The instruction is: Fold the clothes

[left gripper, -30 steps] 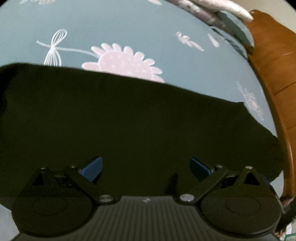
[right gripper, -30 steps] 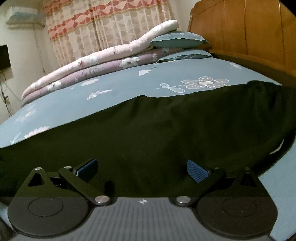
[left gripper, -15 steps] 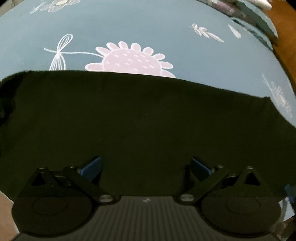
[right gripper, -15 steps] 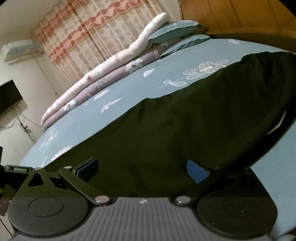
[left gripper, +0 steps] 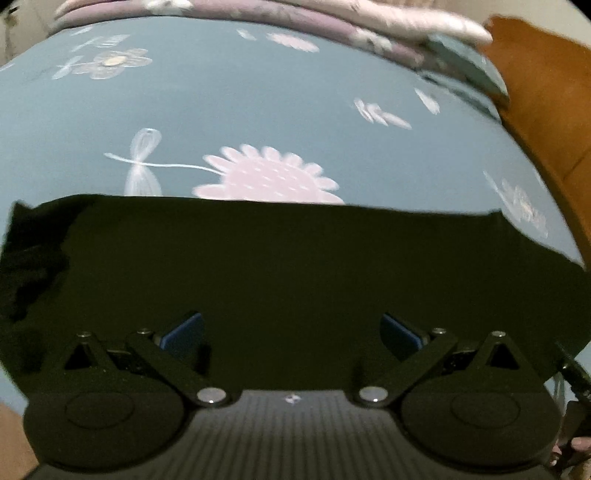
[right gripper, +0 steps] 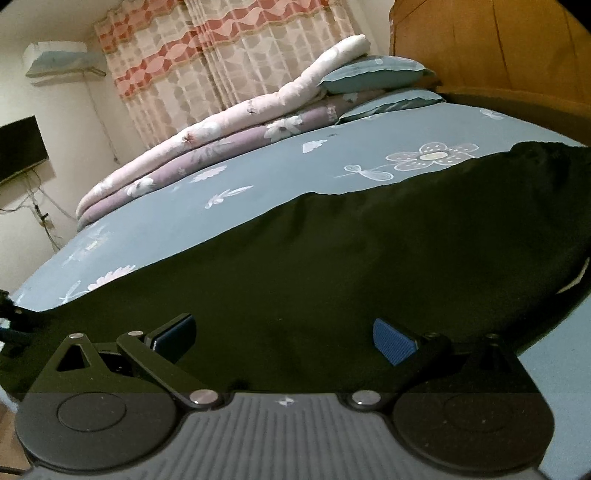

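Each camera sat just behind its own jaws and looked forward along them. The left wrist view hung close above the black garment (left gripper: pixel 295 280), tilted down across the bed (left gripper: pixel 258 110) toward the folded quilts (left gripper: pixel 332 22) and wooden headboard (left gripper: pixel 546 96). The right wrist view lay lower, nearly level, looking over the same garment toward the curtain (right gripper: pixel 229 62). Both shared the garment, the flowered sheet, the quilts and the headboard.

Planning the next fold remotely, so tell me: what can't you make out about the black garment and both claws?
- Black garment: near edge hidden behind the left claw body; folds lost in darkness, left wrist view.
- Garment type: unreadable in either view.
- Its right end is cut off by the frame edge, right wrist view.
- Right claw: open, but contact with the cloth unclear.
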